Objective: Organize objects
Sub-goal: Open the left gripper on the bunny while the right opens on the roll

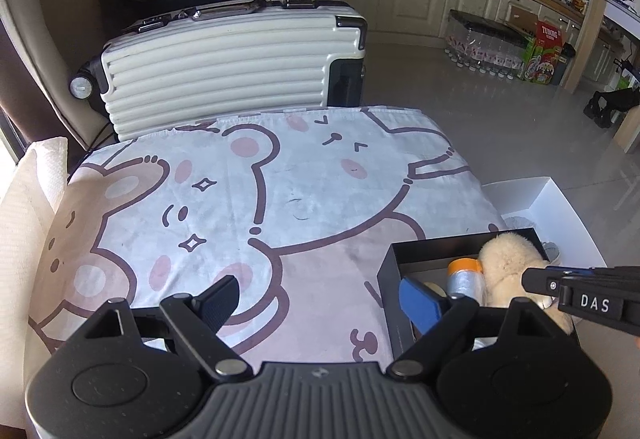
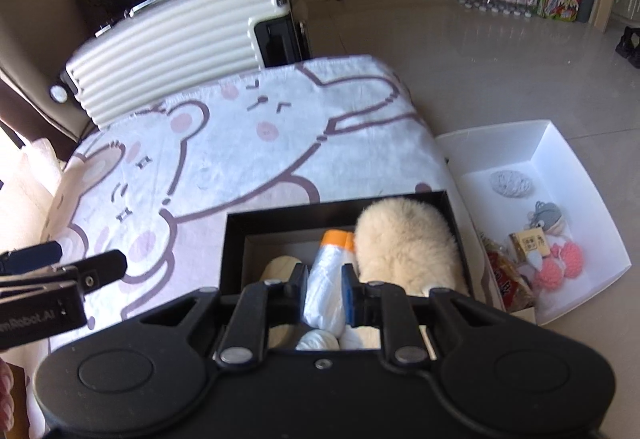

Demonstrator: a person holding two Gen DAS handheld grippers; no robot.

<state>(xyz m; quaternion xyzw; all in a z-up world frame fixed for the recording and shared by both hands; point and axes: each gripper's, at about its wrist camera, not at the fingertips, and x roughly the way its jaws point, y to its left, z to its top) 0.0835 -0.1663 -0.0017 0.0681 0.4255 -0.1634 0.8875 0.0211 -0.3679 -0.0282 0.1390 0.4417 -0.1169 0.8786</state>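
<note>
Right hand-held gripper (image 2: 325,293): jaws clamped on a white crinkled plastic roll with an orange end cap (image 2: 326,279), taken about mid-length. The roll hangs over the open black rectangular cardboard box (image 2: 236,239), orange end pointing away from the gripper. Whether its lower end rests on the things below cannot be told.

In the box, directly under and around the right gripper: a cream fluffy plush toy (image 2: 404,243) on its right side, filling that half; a pale rounded wooden-looking piece (image 2: 282,267) to its left; small white wound bundles (image 2: 320,341) beneath the jaws. The box sits at the near right corner of a table under a white cloth printed with pink cartoon bears (image 2: 240,143).

Left hand-held gripper (image 1: 320,299): jaws wide apart, nothing between them, held over bare cloth just left of the box. Judged to be standing by, out of the right gripper's way.

Right of the box and lower, on the floor: a white open cardboard tray (image 2: 580,175) holding pink knitted pieces, a grey plush and a small yellow packet. Likely a sorting station for the items.

Grip across the roll's middle looks chosen for balance; the soft plastic could slip.
</note>
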